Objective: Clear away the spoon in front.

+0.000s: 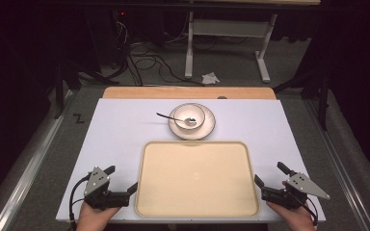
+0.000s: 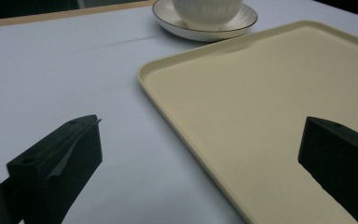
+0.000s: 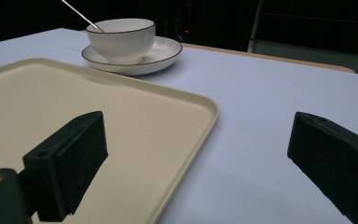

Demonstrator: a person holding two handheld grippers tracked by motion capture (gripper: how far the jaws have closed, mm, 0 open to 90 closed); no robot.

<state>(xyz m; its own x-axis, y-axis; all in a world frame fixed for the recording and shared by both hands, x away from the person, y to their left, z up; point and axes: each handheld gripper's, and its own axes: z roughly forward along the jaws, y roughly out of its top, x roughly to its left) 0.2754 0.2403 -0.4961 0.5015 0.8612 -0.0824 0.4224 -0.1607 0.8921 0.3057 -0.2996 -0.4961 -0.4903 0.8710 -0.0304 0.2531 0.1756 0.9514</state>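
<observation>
Table: a white sheet [image 1: 120,134] covers the top; a strip of bare wood [image 1: 188,92] shows along the far edge.
Tray: a cream tray [image 1: 197,179] lies flat at the middle of the near edge, nothing on it; its rim is raised and its corners rounded.
Saucer: a white saucer [image 1: 209,126] with a dark rim sits just beyond the tray's far edge, near the table's middle.
Bowl: a white ribbed bowl [image 1: 196,111] stands upright on the saucer.
Spoon: a metal spoon [image 1: 171,117] rests in the bowl, its handle leaning out over the rim toward the left edge.
Left gripper: the left gripper [image 1: 123,178] is held at the near left corner, just beside the tray's left edge; its jaws stand wide apart, gripping nothing, one over the sheet and one over the tray.
Right gripper: the right gripper [image 1: 270,174] is held at the near right corner, just beside the tray's right edge; its jaws are also spread wide with nothing between them.
Floor: grey carpet with black cables [image 1: 147,62] and a crumpled white scrap [image 1: 210,77] beyond the table.
Room: dark all round; the white legs of another table [image 1: 189,48] stand at the back.
</observation>
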